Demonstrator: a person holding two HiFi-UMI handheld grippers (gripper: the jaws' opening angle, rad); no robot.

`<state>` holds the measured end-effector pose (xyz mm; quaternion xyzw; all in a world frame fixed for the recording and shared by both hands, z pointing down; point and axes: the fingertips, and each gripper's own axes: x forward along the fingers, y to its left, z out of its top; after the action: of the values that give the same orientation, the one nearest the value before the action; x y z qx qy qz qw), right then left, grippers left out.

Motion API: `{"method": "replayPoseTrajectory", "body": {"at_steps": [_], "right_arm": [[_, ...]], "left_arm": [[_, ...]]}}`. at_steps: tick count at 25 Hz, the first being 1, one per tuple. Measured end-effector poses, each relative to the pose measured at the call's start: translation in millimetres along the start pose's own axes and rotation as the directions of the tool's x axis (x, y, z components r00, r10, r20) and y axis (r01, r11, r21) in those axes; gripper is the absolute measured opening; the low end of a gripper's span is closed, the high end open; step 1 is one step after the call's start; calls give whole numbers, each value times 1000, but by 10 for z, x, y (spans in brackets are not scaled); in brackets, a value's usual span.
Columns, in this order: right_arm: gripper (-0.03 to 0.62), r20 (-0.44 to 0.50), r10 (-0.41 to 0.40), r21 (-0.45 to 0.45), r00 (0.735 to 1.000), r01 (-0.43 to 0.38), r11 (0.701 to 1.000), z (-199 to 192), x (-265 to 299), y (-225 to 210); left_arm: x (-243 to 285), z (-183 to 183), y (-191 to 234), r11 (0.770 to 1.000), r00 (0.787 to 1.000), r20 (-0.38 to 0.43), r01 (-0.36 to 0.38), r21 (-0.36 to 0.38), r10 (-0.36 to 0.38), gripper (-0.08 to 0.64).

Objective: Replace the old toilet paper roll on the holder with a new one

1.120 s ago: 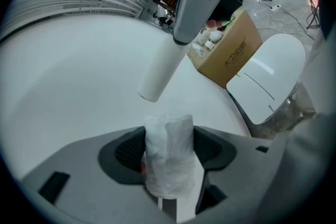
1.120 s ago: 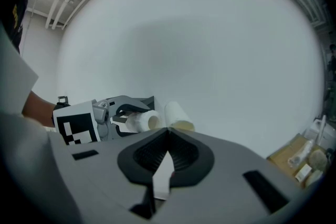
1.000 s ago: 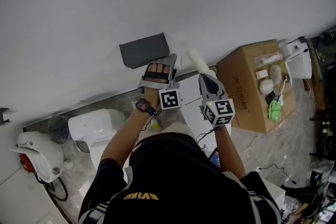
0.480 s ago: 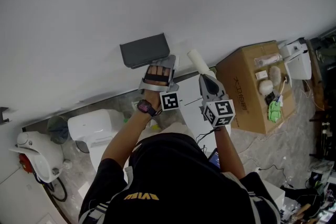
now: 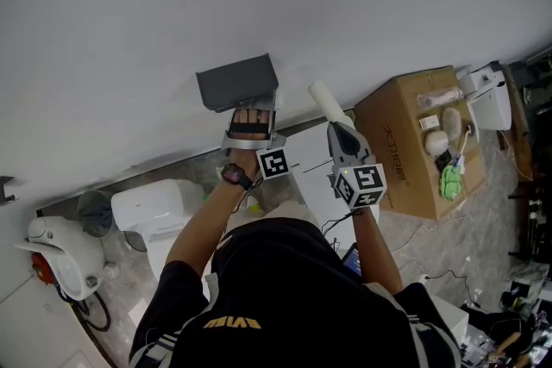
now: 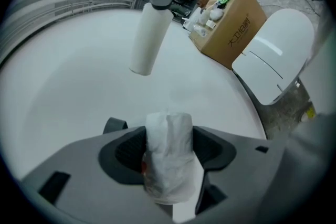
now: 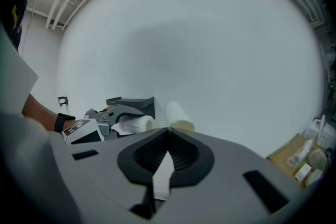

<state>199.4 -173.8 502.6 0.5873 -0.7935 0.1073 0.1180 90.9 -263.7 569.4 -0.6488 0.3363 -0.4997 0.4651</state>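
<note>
- Plainly, everything hung on the gap between the left gripper (image 6: 169, 139) and the dark holder (image 5: 237, 82) on the wall. The holder sat straight ahead of its tips and a little above them.
- Its jaws stood wide, clamped on either side of a crumpled white roll (image 7: 134, 124). From where I stood, the roll's long axis seemed to run roughly along the jaws, one end leading towards the wall.
- That roll lay just under the holder; I couldn't tell whether they touched.
- Off to the side, the right gripper (image 5: 335, 127) was further from the holder. Its jaws were closed together, and a slim white roll (image 5: 324, 101) stuck out from their tips towards the wall, clear of the holder.
- To my eye the left hand was the one to finish seating its roll.
</note>
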Motion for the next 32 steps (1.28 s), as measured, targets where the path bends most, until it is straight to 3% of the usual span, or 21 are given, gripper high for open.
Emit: {"method": "replayPoseTrajectory", "body": {"at_steps": [19,32], "right_arm": [[-6,-2,65,-24,998,-65,998,52,192,227],[-6,-1,84,-37,996,-84,996,66,185,319]], "left_arm": [[-105,-299,-93,998,999,-36,12,-57,-14,282],[-203,-432,-101,999,998,-62,-13,-47,10,281]]}}
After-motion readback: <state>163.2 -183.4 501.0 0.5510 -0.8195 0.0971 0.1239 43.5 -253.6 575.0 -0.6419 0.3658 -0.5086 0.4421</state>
